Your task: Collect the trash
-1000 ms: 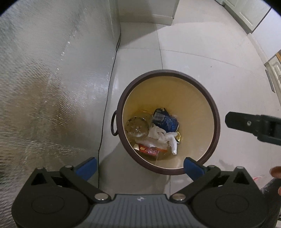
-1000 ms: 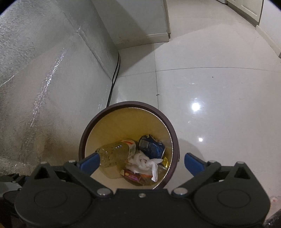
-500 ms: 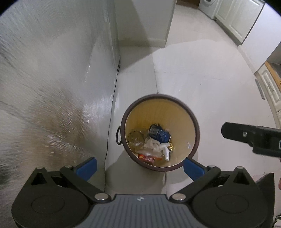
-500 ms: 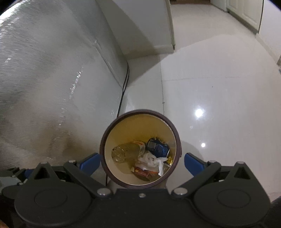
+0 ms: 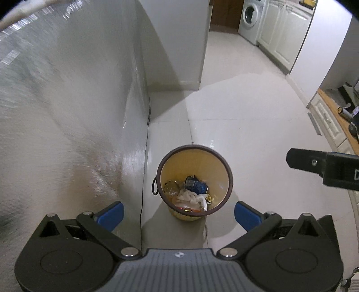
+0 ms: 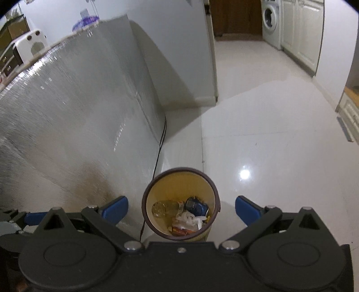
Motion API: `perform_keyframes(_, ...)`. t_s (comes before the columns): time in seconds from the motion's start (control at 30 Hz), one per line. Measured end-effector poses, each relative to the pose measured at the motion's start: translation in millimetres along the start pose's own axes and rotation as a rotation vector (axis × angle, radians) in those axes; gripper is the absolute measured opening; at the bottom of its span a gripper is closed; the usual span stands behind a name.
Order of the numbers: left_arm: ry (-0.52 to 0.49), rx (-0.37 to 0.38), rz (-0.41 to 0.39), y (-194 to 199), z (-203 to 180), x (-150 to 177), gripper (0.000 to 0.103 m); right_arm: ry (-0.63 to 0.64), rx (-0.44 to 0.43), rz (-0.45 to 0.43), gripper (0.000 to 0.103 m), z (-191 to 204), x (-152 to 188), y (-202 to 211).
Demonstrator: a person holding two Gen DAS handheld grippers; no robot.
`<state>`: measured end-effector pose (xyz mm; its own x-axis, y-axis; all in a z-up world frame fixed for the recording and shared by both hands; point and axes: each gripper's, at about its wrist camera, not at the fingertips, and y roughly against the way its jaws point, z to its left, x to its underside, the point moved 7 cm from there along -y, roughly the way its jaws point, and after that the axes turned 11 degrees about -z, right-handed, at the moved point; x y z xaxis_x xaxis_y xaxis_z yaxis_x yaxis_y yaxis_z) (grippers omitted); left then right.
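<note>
Both of my grippers have risen well clear of the bin over the last second, and the two views show it the same way.

From the left wrist, the left gripper (image 5: 178, 212) has its blue fingers spread wide with nothing between them. The trash bin (image 5: 194, 148) sits on the tiled floor (image 5: 258, 125) below, just beside the silver foil-covered panel (image 5: 67, 112), and it looks far smaller than a second ago, when its rim nearly filled the space between my fingers. Inside I can make out a clear plastic bottle (image 5: 171, 186), a blue crumpled wrapper (image 5: 195, 184), a white tissue (image 5: 193, 197) and something orange-red (image 5: 187, 209) under it. One black finger of the right gripper (image 5: 323, 165) reaches in from the right, level with the bin. A washing machine (image 5: 250, 20) and cabinets have now come into sight at the far end of the room.

From the right wrist, the right gripper (image 6: 181, 211) is likewise fully open and holds nothing. The bin lies below and between its fingers, the same trash lying at the bottom, and the top edge of the foil panel now shows.

I judge the last drop is done: the trash is in the bin and both grippers are free. The lift suggests I am backing off, either to look for more litter or to finish. I see none on the visible floor.
</note>
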<state>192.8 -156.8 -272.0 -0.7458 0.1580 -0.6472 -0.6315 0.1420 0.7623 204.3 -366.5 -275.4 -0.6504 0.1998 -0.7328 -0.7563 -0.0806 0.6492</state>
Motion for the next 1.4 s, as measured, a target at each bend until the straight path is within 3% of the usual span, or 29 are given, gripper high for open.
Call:
perform_keyframes(0.4, -0.013, 0.014, -0.154, 125, -1, -29, 0.103, 0.036, 0.041, -0.127, 0.103, 20, -31, 104)
perform_keyframes(0.73, -0.018, -0.017, -0.229, 201, 26, -32, 0.103, 0.06, 0.034, -0.209, 0.103, 51, -50, 177)
perform_keyframes(1.03, 0.018, -0.027, -0.264, 230, 62, -31, 0.103, 0.089, 0.079, -0.214, 0.103, 74, -39, 215)
perform_keyframes(1.4, 0.006, -0.025, -0.247, 224, 85, -20, 0.103, 0.141, 0.162, -0.179, 0.103, 79, -18, 222)
